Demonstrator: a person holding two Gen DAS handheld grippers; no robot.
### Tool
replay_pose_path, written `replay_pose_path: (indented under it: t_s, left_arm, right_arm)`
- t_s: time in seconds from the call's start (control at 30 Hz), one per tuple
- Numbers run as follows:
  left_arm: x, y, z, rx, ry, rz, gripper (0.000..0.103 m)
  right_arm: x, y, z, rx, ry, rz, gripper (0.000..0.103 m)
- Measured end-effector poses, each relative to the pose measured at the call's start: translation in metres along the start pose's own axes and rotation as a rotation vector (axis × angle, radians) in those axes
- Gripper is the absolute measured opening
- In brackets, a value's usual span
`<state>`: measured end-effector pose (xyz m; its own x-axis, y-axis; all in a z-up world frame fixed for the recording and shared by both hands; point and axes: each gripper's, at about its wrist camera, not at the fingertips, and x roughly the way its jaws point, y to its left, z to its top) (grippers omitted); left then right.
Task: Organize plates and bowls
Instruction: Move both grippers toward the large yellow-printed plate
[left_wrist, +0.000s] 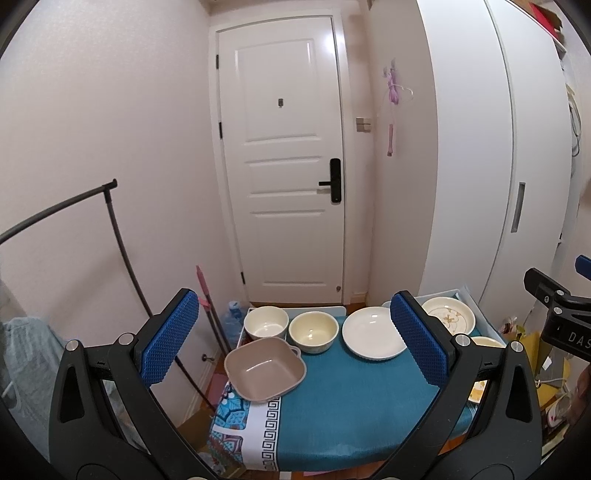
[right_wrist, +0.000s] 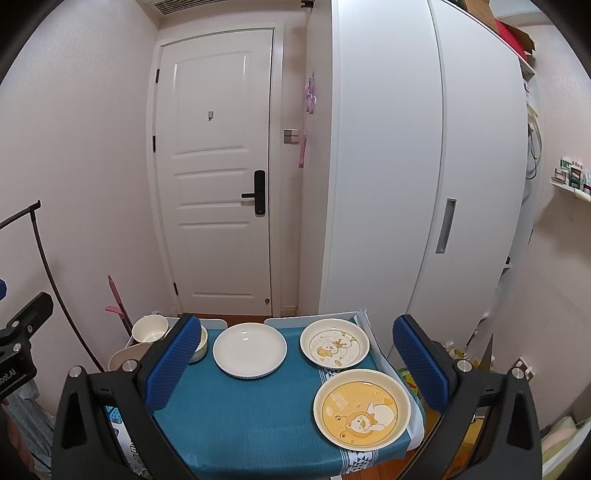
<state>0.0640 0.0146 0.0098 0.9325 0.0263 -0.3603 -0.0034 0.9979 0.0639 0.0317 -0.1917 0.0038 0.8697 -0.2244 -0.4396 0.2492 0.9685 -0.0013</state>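
On the teal-clothed table stand a white bowl, a cream bowl and a square pinkish-brown bowl at the left. A plain white plate lies at the middle back. A duck-print plate and a yellow cartoon plate lie on the right. My left gripper hovers open above the table's near side, nothing between its blue pads. My right gripper is open too, held over the table, empty.
A white door stands behind the table, a tall white wardrobe to the right. A dark clothes rail and a pink mop handle stand left of the table. Clutter lies on the floor at right.
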Motion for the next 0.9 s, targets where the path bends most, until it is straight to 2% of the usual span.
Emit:
replay_pose_path:
  t_s: [0.27, 0.4, 0.53, 0.7, 0.83, 0.9]
  left_arm:
    - [0.022, -0.011, -0.003, 0.050, 0.031, -0.059, 0.103]
    - [0.043, -0.025, -0.012, 0.046, 0.091, -0.128, 0.103]
    - [0.073, -0.053, -0.027, 0.074, 0.179, -0.189, 0.103]
    - [0.121, -0.102, -0.059, 0.082, 0.330, -0.273, 0.103]
    - [0.160, -0.154, -0.096, 0.082, 0.478, -0.365, 0.103]
    - [0.179, -0.182, -0.115, 0.081, 0.546, -0.400, 0.103]
  right_arm:
    - [0.007, -0.011, 0.000, 0.052, -0.006, -0.009, 0.103]
    - [0.020, -0.036, -0.011, 0.084, 0.051, -0.034, 0.103]
    - [0.040, -0.072, -0.030, 0.108, 0.122, -0.057, 0.103]
    - [0.080, -0.129, -0.065, 0.142, 0.256, -0.014, 0.103]
    - [0.118, -0.170, -0.098, 0.158, 0.371, 0.037, 0.103]
    - [0.136, -0.186, -0.113, 0.164, 0.422, 0.079, 0.099]
